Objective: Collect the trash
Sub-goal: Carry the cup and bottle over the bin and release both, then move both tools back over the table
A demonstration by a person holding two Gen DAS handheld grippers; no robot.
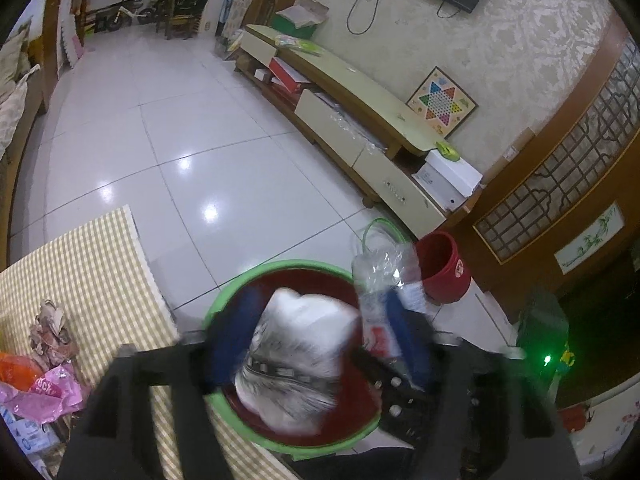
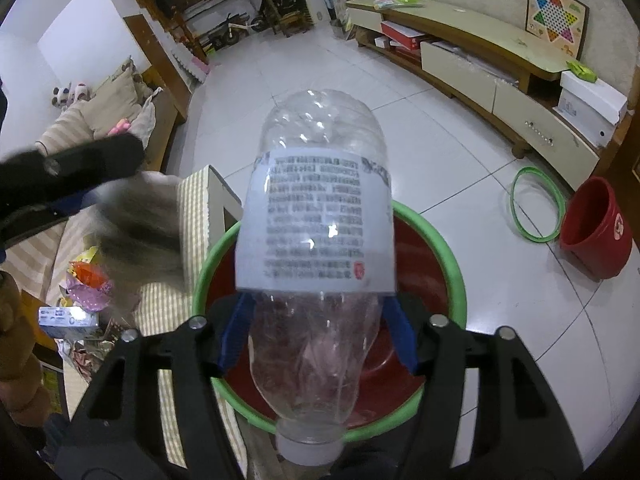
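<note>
Two claws gape over the bin [image 2: 454,264]: left [image 1: 316,354] around wrapper [image 1: 300,344], right [image 2: 324,332] around bottle [image 2: 316,208]

bottle [image 2: 316,216] label print too blurred to read, no other legible text

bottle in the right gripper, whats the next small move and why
Probably just let it fall: the clear bottle sits between the right gripper pads, directly above the green-rimmed red bin, so opening wider should drop it in.

red bin [image 2: 436,256] with green rim, clear bottle [image 2: 316,240] with white label, yellow-checked cloth on worktop [image 1: 88,272], pink wrapper [image 1: 48,396], blue gripper pads [image 2: 236,332].
</note>
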